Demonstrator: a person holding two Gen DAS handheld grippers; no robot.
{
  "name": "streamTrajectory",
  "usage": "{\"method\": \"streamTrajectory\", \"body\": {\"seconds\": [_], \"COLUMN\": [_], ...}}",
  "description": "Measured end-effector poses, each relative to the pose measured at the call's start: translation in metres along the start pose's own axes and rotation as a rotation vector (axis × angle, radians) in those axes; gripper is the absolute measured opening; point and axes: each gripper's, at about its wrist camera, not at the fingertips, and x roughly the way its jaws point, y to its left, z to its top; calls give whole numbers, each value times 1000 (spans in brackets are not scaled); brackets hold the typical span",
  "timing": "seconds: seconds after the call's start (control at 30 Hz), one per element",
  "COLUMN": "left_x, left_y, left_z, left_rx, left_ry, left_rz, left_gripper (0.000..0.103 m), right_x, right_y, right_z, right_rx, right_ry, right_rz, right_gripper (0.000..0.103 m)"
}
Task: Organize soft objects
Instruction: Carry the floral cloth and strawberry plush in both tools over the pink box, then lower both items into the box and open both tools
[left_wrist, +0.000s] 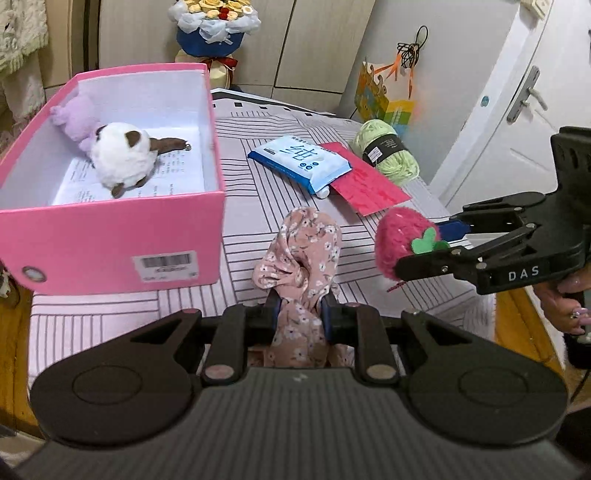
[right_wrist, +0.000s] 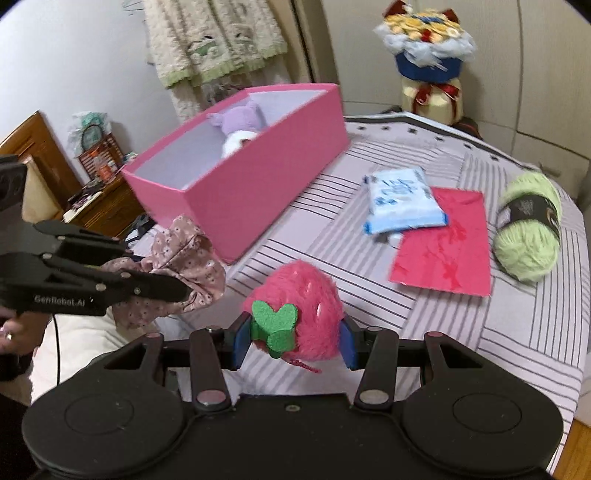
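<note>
My left gripper (left_wrist: 300, 310) is shut on a pink floral cloth scrunchie (left_wrist: 301, 251), held above the striped bed just right of the pink box (left_wrist: 110, 236). The right gripper (right_wrist: 293, 341) is shut on a fuzzy pink plush strawberry (right_wrist: 299, 317) with a green felt leaf, also lifted off the bed. From the left wrist view the strawberry (left_wrist: 400, 240) hangs to the right of the scrunchie. In the right wrist view the scrunchie (right_wrist: 184, 266) sits in the left gripper at left. Inside the box lie a purple plush (left_wrist: 75, 118) and a white-and-brown plush (left_wrist: 123, 155).
On the striped bedspread (left_wrist: 258, 221) lie a blue-white tissue pack (left_wrist: 301, 162), a red card (left_wrist: 365, 184) and a green yarn ball (left_wrist: 388, 151). A flower bouquet (left_wrist: 214, 29) stands behind the box. A white door (left_wrist: 498, 110) is at right, a wooden nightstand (right_wrist: 92, 199) at left.
</note>
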Motion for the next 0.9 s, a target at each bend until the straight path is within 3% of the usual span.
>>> {"method": "streamTrajectory", "body": {"seconds": [0.07, 0.23, 0.47, 0.73, 0.9], "left_x": [-10, -38, -78, -85, -73], "left_y": [8, 24, 36, 60, 86], "left_z": [-1, 0, 19, 53, 77], "left_rx": [-28, -45, 15, 30, -1], "left_ry": [7, -13, -113, -170, -198], "left_rz": [-30, -21, 22, 108, 175], "left_gripper": [20, 20, 20, 20, 20], "right_x": [-4, -11, -10, 10, 40], "right_y": [10, 36, 69, 83, 82], "right_z": [5, 17, 54, 115, 145], "right_rx": [-20, -56, -106, -152, -173], "right_ry": [1, -11, -68, -155, -166], "right_rz": [19, 80, 149, 181, 126], "right_gripper": [53, 53, 54, 54, 55]}}
